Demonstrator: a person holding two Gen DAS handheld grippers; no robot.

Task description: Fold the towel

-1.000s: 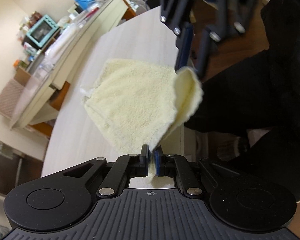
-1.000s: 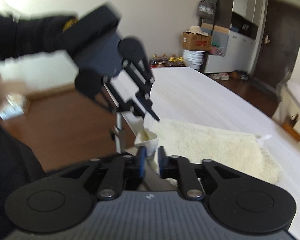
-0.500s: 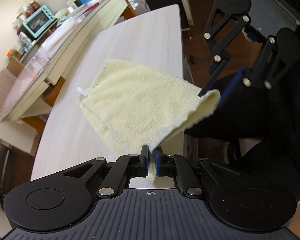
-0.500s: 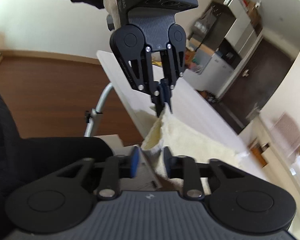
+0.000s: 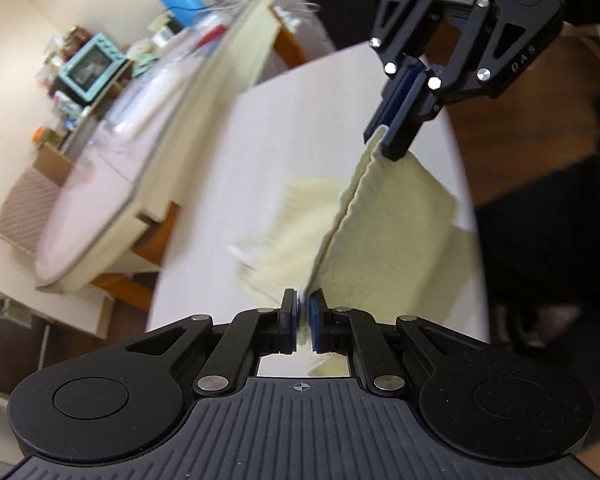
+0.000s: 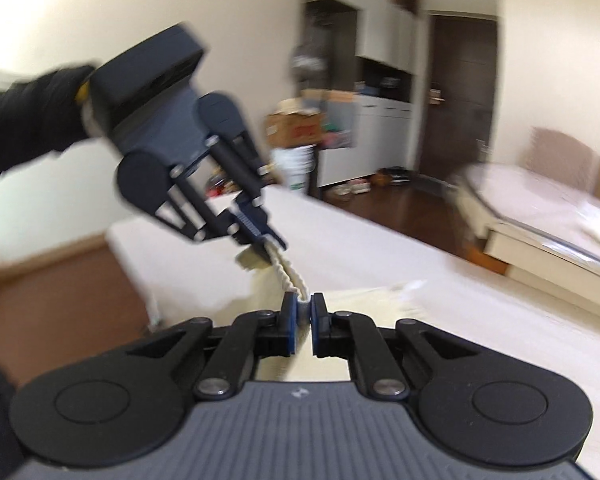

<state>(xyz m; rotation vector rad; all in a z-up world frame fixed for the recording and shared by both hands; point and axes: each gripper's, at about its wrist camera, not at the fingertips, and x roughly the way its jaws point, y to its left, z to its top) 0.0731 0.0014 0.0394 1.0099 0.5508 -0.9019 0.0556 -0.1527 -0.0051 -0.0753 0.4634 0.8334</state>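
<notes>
Left gripper (image 5: 300,312): jaws nearly closed, clamped on the towel (image 5: 384,240) edge, only the cloth's thickness between the pads. Right gripper (image 6: 303,307): same, a narrow gap filled by the towel (image 6: 290,280) hem. In the left view my right gripper (image 5: 392,136) sits upper right of frame, pinching the far corner. In the right view my left gripper (image 6: 266,246) sits left of centre, biting the other end. The edge runs taut between the two grips. The rest of the towel hangs from that edge down to the white table (image 5: 300,120), centre of frame, lower part blurred. Cannot tell how much lies flat.
</notes>
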